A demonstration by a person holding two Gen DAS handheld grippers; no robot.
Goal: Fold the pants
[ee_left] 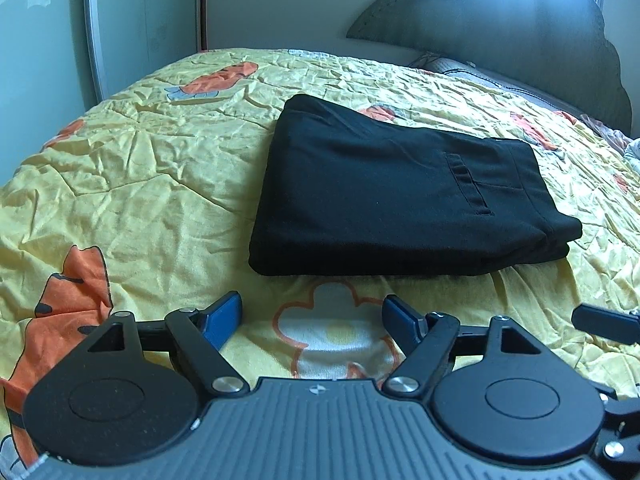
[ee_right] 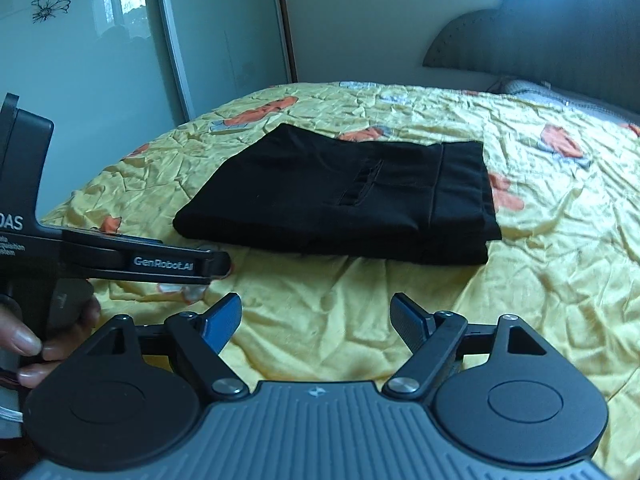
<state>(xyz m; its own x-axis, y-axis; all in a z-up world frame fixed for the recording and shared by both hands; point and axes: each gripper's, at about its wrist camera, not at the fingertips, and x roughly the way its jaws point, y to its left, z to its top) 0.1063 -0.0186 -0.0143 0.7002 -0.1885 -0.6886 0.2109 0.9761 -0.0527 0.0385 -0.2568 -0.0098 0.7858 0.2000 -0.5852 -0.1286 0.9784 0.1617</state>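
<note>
Beside folded pants (ee_right: pixel 340 196) — left claw (ee_right: pixel 216 264) reads "GenRobot.AI".

Both grippers are black, with round side discs, silver pivot screws, a ribbed grey body and blue-padded fingers (ee_left: pixel 224 316). The left gripper (ee_right: pixel 216 264) carries white "GenRobot.AI" lettering; bare fingertips (ee_right: pixel 28 344) grip its handle.

One folded pants (ee_left: pixel 392 192), two grippers (ee_left: pixel 312 320) (ee_right: pixel 316 322)

The left gripper (ee_right: pixel 120 258) bore "GenRobot.AI" in white along its finger; its body at far left read "DAS".
</note>
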